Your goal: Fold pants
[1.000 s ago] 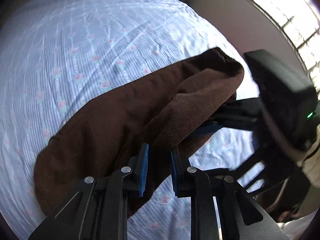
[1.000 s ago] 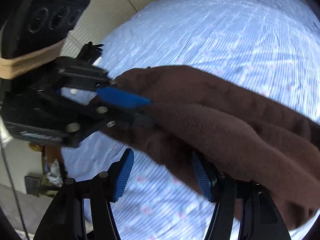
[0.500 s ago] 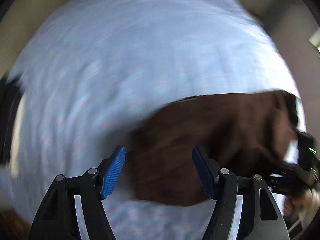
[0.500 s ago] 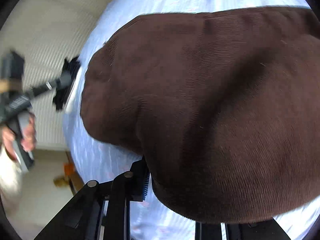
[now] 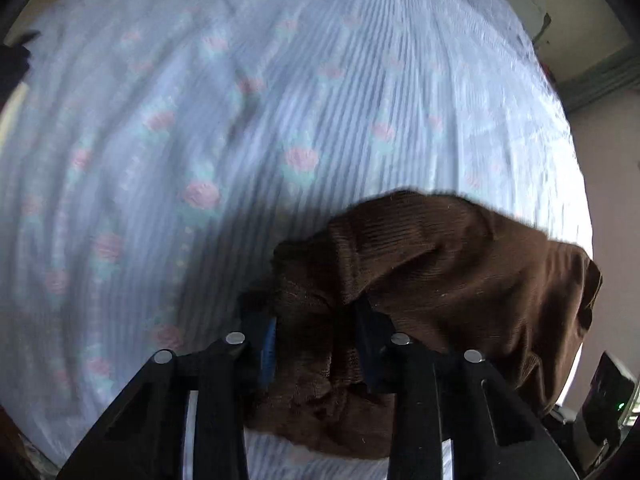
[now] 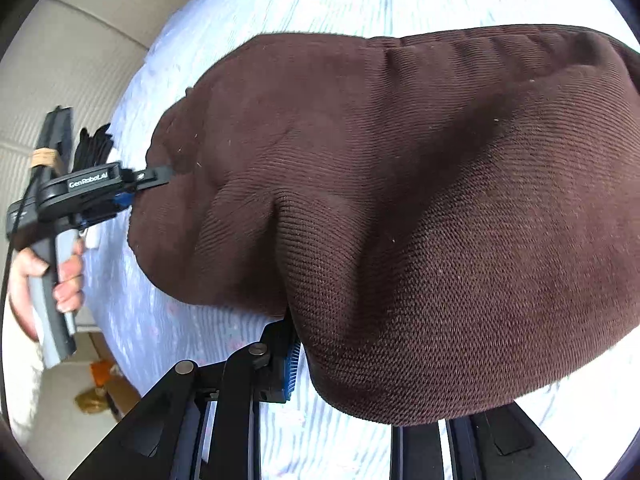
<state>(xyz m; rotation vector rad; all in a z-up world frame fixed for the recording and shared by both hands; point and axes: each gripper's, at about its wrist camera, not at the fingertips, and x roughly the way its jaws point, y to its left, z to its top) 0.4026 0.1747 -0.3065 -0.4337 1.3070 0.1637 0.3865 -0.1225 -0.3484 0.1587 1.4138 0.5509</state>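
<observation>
Brown pants (image 6: 420,220) cover the right gripper's (image 6: 360,376) right finger entirely and run off the right wrist view's right edge. In the left wrist view the cloth buries the left gripper's (image 5: 320,340) fingertips, and the flowered bedsheet (image 5: 200,140) is motion-blurred.

Pants (image 6: 400,200): matt ribbed knit cloth; bedsheet (image 5: 280,100): thin striped cotton.

One pair of brown pants (image 6: 400,200), one blue floral bedsheet (image 5: 280,100), two grippers: the left gripper (image 5: 316,344) and the right gripper (image 6: 360,360)
</observation>
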